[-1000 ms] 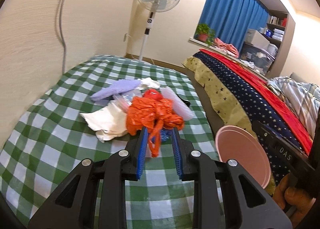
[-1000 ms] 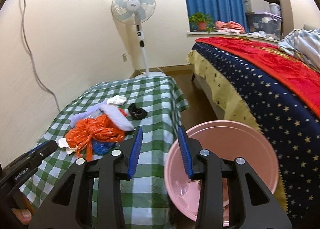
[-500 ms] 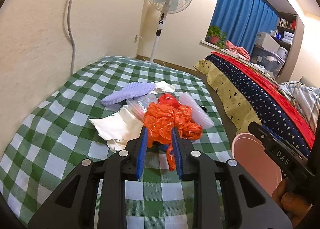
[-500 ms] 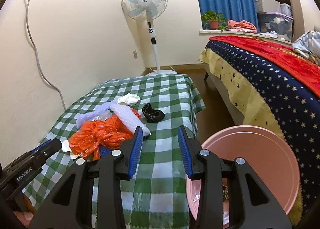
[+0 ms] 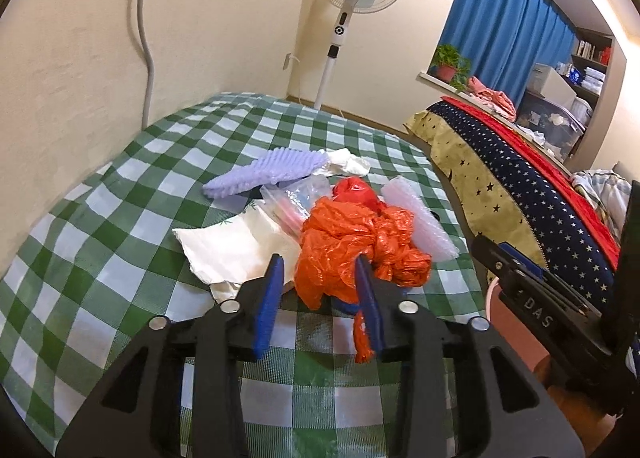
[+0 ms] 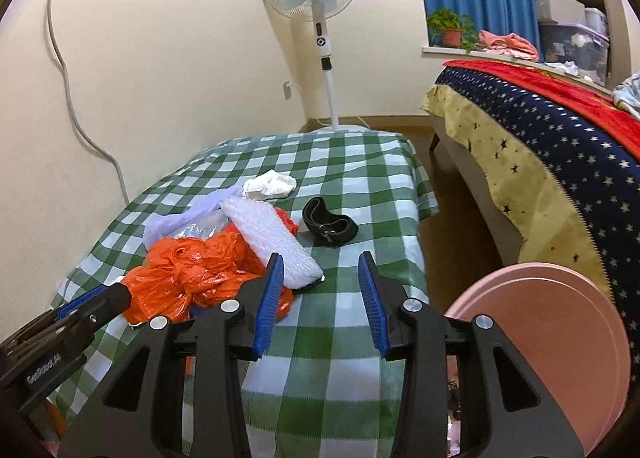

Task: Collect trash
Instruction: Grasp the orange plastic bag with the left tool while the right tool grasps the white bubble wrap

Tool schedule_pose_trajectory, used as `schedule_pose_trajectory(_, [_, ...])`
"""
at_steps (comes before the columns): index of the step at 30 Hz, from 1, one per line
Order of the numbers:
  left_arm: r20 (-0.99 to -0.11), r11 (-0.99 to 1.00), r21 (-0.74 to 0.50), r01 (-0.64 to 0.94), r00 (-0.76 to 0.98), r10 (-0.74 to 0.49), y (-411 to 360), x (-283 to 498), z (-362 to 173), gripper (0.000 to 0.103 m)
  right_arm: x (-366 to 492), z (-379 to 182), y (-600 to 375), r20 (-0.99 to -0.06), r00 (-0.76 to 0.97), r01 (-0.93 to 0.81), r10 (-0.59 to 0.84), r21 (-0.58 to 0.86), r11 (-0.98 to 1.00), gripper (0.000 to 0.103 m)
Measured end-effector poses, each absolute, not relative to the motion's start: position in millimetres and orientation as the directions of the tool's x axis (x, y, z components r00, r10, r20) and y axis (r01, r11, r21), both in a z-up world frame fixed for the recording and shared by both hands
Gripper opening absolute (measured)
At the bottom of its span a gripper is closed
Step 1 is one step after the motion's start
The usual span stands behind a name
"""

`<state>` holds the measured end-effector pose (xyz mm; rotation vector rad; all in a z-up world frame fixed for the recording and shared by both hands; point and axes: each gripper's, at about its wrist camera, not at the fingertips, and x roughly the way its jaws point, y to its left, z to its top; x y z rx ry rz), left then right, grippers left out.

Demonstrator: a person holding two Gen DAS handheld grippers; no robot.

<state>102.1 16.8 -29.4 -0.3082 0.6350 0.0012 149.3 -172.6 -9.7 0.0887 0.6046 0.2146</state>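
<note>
While the left tool (image 5: pixel 318 278) is gaping around the near edge of the orange plastic bag (image 5: pixel 356 242), gripping nothing, the right tool (image 6: pixel 320 278) is hovering spread and empty beside that bag. Because the film is slippery and heaped against the bubble wrap (image 6: pixel 272 242) behind it, a shallow pinch is risking a tear or dragging neighbours along. Readable lettering: "DAS" and "GenRobot.AI" on the tools.

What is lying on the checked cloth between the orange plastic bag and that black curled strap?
In the right wrist view, a white bubble-wrap piece lies between the orange plastic bag and the black strap, overlapping the bag's edge; bare checked cloth separates it from the strap.
</note>
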Motion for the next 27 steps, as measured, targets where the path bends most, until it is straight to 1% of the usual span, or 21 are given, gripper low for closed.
schedule_pose_trajectory(6, [-0.600, 0.953, -0.283, -0.104, 0.795, -0.092, 18, 110, -38, 0.038, 165, -16, -160, -0.566, 0.784, -0.213, 0.255, 0.142, 0.967, 0.048])
schedule_pose_trajectory(14, [-0.607, 0.950, -0.301, -0.087, 0.785, -0.120, 15, 117, -42, 0.038, 175, -25, -147, -0.600, 0.751, -0.255, 0.274, 0.119, 0.960, 0.048])
schedule_pose_trajectory(16, [-0.607, 0.949, -0.306, -0.077, 0.783, -0.132, 14, 117, -42, 0.037, 175, -27, -147, -0.604, 0.747, -0.258, 0.276, 0.119, 0.959, 0.043])
schedule_pose_trajectory(17, [-0.604, 0.948, -0.311, -0.070, 0.784, -0.140, 13, 117, -41, 0.034, 176, -27, -147, -0.606, 0.745, -0.262, 0.279, 0.120, 0.958, 0.034])
schedule_pose_trajectory(18, [-0.602, 0.948, -0.313, -0.062, 0.784, -0.148, 12, 116, -39, 0.026, 176, -27, -147, -0.608, 0.742, -0.267, 0.283, 0.120, 0.956, 0.023])
schedule_pose_trajectory(20, [-0.598, 0.949, -0.312, -0.051, 0.787, -0.154, 10, 115, -36, 0.021, 176, -27, -147, -0.610, 0.740, -0.269, 0.282, 0.115, 0.956, 0.017])
schedule_pose_trajectory(21, [-0.594, 0.949, -0.311, -0.043, 0.788, -0.160, 9, 115, -34, 0.017, 175, -26, -148, -0.608, 0.742, -0.268, 0.281, 0.115, 0.956, 0.013])
schedule_pose_trajectory(22, [-0.592, 0.951, -0.308, -0.038, 0.789, -0.161, 8, 113, -32, 0.015, 174, -24, -148, -0.606, 0.743, -0.268, 0.283, 0.117, 0.956, 0.012])
schedule_pose_trajectory(27, [-0.578, 0.953, -0.301, -0.024, 0.800, -0.162, 5, 107, -21, 0.011, 165, -8, -154, -0.589, 0.758, -0.263, 0.281, 0.119, 0.958, 0.011])
